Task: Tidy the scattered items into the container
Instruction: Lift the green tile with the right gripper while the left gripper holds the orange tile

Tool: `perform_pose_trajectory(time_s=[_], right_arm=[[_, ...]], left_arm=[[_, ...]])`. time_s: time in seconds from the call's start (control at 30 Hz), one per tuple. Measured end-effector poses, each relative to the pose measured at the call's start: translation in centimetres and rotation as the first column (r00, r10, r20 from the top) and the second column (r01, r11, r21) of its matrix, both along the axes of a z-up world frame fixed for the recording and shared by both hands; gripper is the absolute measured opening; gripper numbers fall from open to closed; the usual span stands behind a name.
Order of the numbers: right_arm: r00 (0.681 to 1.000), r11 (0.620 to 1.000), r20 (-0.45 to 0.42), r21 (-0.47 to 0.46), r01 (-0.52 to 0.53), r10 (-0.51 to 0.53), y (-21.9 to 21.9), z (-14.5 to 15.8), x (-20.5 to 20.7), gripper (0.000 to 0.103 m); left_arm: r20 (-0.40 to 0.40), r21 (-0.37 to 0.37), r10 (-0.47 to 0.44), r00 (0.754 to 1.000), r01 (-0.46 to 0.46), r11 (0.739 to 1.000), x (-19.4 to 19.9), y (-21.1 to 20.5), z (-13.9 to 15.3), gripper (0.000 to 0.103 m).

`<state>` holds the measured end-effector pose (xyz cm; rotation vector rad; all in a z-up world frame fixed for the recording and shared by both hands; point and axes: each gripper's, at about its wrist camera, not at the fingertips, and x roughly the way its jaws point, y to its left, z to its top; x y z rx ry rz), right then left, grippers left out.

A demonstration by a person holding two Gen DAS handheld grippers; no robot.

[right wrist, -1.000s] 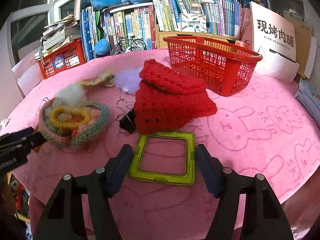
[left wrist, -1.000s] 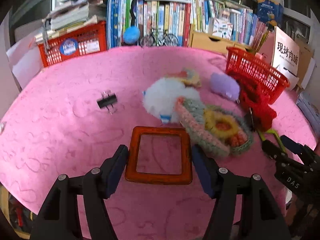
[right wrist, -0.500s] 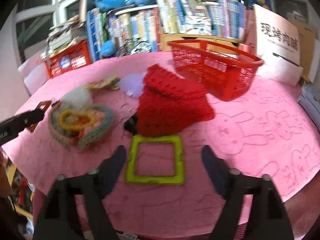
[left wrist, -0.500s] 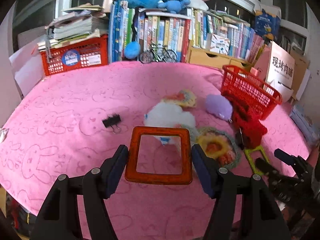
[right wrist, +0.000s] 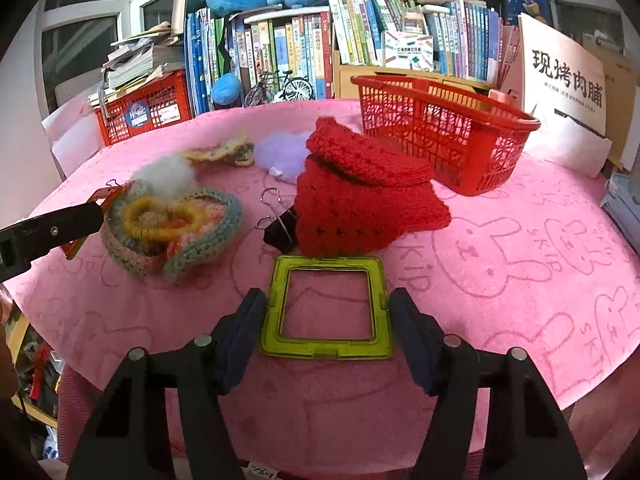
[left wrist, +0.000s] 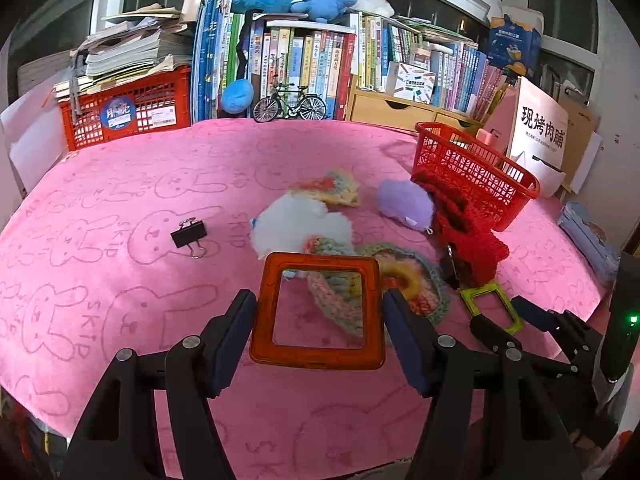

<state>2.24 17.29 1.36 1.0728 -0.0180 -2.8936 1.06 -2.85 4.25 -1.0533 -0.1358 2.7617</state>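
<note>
The orange frame (left wrist: 318, 308) sits clamped between the left gripper's (left wrist: 318, 312) pads at lower centre, lifted over the pink cloth (left wrist: 120, 300). The right gripper's (right wrist: 326, 320) jaws are closing on the green frame (right wrist: 328, 312), pads at its side edges. The red basket (right wrist: 440, 140) stands upper right, bare cloth before it.
</note>
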Motion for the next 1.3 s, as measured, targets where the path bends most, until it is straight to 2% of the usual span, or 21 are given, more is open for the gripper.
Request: perform_pose_trajectory(time_s=[0.3,0.83,1.3], right_arm=[[0.998,1.0,-0.066,0.016,-0.006,0.007,0.5,2.8,0.8,0.065],[0.998,1.0,-0.065,0.01,0.02,-0.02,1.4,4.2,0.2,0.065],[0.994,0.999,-0.097,-0.008,0.042,-0.043,2.7,6.4,-0.3,0.065]], left_arm=[[-0.02,-0.005,-0.031,0.999,0.031,0.999,0.0,0.9,0.7,0.067],[-0.002,-0.091,-0.077,0.997,0.077,0.993,-1.8,3.3,1.4,0.066],[-0.038,-0.107,-0.137,0.99,0.132,0.985,-3.4,4.9,3.3,0.066]])
